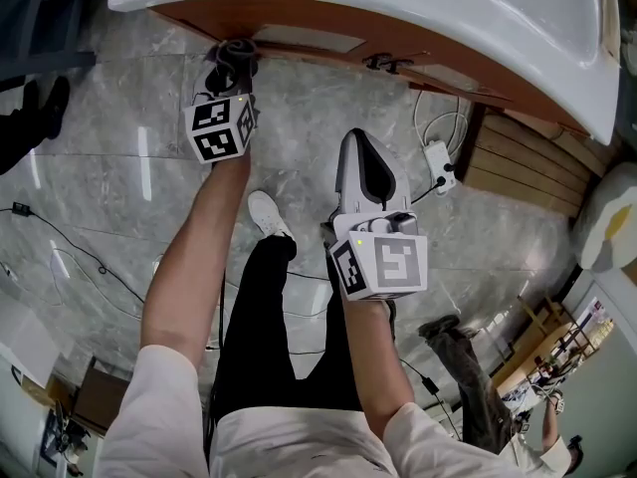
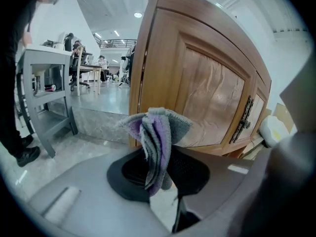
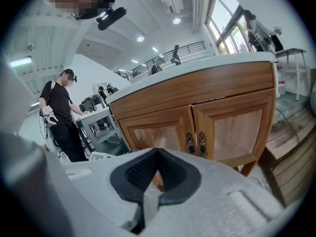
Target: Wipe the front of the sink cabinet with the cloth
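Head view, looking steeply down: a white sink [image 1: 418, 23] sits on a wooden cabinet [image 1: 328, 40] at the top. The person's left arm reaches up to the left gripper [image 1: 236, 66], whose tip is right at the cabinet front near its left end. The right gripper [image 1: 358, 139] is held lower, well apart from the cabinet and pointing towards it. Below are black trousers and a white shoe [image 1: 267, 212] on a grey marble floor [image 1: 119, 167].

Left gripper view: the jaws are clamped together on a bunched grey and purple cloth [image 2: 157, 137], which stands up between them. Just behind the cloth is the lower left corner of the cabinet; whether they touch cannot be told. Dark metal handles [image 2: 245, 117] show on the doors to the right.

Right gripper view: the jaws meet at their tips with nothing between them. Beyond them are the cabinet's two doors. A person in black [image 3: 61, 115] stands far left.
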`<move>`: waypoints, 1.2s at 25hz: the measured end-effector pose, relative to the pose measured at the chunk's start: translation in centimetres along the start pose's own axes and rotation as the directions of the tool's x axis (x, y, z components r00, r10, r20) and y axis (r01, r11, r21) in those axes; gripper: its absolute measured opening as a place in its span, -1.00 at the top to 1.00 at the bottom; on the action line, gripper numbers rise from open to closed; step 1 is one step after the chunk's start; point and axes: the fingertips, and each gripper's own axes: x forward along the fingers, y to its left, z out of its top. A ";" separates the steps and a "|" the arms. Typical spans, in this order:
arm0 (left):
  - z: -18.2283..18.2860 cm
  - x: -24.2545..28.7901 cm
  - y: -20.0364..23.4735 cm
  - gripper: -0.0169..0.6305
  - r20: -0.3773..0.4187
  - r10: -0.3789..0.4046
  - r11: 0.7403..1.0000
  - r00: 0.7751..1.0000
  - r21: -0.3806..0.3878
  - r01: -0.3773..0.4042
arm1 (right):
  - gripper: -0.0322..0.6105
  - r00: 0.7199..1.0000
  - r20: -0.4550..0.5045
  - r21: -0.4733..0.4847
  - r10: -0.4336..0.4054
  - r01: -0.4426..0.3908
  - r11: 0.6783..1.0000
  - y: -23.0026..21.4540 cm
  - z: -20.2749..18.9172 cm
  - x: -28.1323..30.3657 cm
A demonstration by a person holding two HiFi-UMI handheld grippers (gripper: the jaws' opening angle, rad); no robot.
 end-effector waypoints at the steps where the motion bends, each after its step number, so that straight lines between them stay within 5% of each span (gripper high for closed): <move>1: -0.1 0.2 0.1 0.70 0.001 0.000 1.000 1.000 -0.001 0.000 | 0.90 1.000 0.003 0.001 0.000 0.000 1.000 -0.1 -0.1 0.1; 30: -2.1 1.9 -1.3 0.72 -0.014 0.006 1.000 1.000 -0.022 -0.006 | 0.90 1.000 0.010 0.005 0.006 -0.006 1.000 -2.5 -1.1 0.0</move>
